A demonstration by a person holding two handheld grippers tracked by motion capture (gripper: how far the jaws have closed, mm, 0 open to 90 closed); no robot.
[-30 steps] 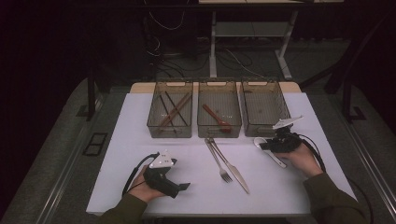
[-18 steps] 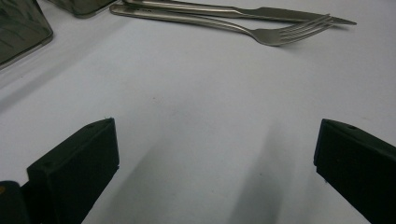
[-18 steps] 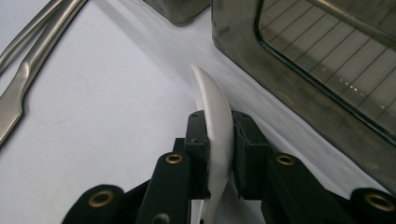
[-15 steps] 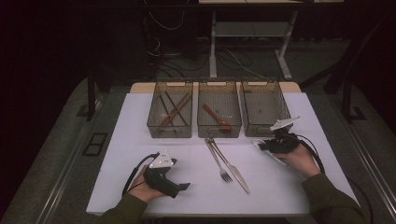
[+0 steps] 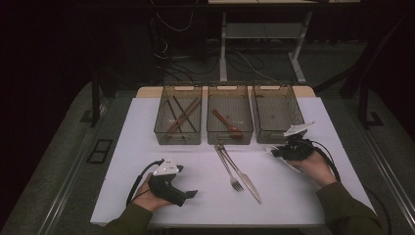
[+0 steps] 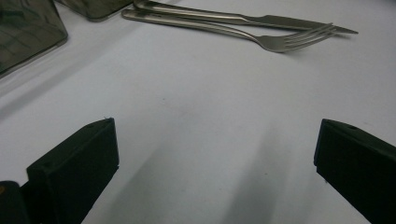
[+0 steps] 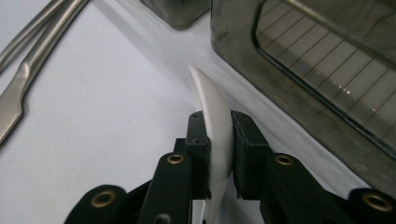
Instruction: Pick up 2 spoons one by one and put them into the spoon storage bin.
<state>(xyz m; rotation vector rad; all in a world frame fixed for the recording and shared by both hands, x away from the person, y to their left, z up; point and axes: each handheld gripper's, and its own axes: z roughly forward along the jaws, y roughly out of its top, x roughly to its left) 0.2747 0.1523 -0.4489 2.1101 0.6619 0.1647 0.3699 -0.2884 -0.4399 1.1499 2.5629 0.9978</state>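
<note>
At the left of the white table [image 5: 147,127], the left gripper [image 5: 192,194] is held low with its jaws spread wide and nothing between them. A fork [image 5: 229,169] and a knife [image 5: 244,177] are seen lying mid-table below three clear bins [image 5: 229,137]. At the right, a white spoon [image 7: 215,121] is clamped between the pads of the right gripper [image 7: 218,140], just beside the rightmost bin [image 5: 277,137].

A smooth, white, curved plastic utensil [image 7: 215,116] stands on edge, clamped between black pads, its pointed tip toward twelve o'clock, just beside the smoky transparent bin [image 7: 327,70] at two o'clock.
</note>
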